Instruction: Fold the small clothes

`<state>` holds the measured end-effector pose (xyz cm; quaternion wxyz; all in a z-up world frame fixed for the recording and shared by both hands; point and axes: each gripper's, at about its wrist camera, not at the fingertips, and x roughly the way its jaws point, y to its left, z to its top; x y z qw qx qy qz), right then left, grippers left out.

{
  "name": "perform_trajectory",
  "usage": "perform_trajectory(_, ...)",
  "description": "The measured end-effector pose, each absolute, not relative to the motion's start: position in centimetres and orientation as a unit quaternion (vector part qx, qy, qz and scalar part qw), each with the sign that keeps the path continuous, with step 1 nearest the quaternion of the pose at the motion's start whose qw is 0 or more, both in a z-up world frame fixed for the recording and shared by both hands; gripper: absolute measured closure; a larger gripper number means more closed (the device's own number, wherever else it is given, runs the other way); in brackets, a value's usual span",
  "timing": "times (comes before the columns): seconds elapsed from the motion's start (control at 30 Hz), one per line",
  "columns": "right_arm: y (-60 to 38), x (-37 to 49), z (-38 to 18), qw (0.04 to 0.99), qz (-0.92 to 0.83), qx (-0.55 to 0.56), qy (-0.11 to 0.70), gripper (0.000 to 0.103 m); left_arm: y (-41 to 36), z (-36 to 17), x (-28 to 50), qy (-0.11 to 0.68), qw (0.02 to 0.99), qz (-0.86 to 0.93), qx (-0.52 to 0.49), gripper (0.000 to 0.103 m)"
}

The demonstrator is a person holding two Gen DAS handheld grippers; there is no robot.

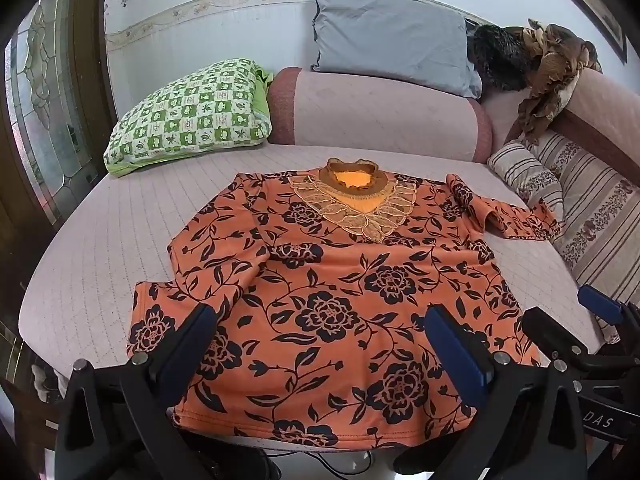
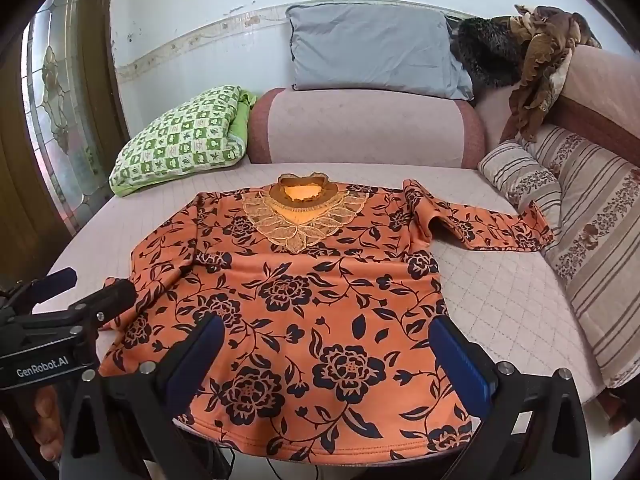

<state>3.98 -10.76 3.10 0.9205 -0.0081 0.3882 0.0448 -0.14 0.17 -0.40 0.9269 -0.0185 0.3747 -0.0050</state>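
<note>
**Orange floral top spread out on the bed, both grippers hanging over the hem**

Closest to the cameras: the left hand-held gripper [image 1: 320, 344] has its two black fingers with blue pads spread wide apart, nothing between them, hovering over the bottom hem on the left half of the shirt. Same deal with the right hand-held gripper [image 2: 326, 354], jaws wide open and empty, over the hem a bit further right. Each one shows up at the edge of the other's view, so they sit side by side near the front edge of the bed.

Under them is the orange long-sleeved top with a dark navy flower-and-vine print [image 1: 340, 300], lying face up and mostly flat on the pale pink quilted bed cover [image 1: 100, 280], hem toward the cameras and neck away. Its left sleeve is folded in across the body on that side, with the cuff end sticking out near the lower left. The other sleeve [image 2: 492, 228] stretches straight out to the right, with its cuff reaching the striped floral-band cushion [image 2: 520, 180]. At the neck there's a gold lace leaf-shaped collar piece [image 2: 300, 220] with a brown ruffled neckband.

Further back: a green-and-white checked pillow [image 1: 188, 112] at the left, a pink bolster with reddish ends [image 1: 380, 112] in the middle, and a grey pillow [image 1: 392, 40] leaning on the wall behind it. At the far right corner, a heap of brown and black clothes [image 2: 520, 48] sits on the headboard.
</note>
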Motion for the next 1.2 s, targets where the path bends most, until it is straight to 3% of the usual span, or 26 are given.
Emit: perform_trajectory(1.2, -10.89, 3.93, 2.64, 0.921, 0.042, 0.0, 0.387, 0.0, 0.16, -0.45, -0.33, 0.379, 0.925, -0.006, -0.019, 0.0)
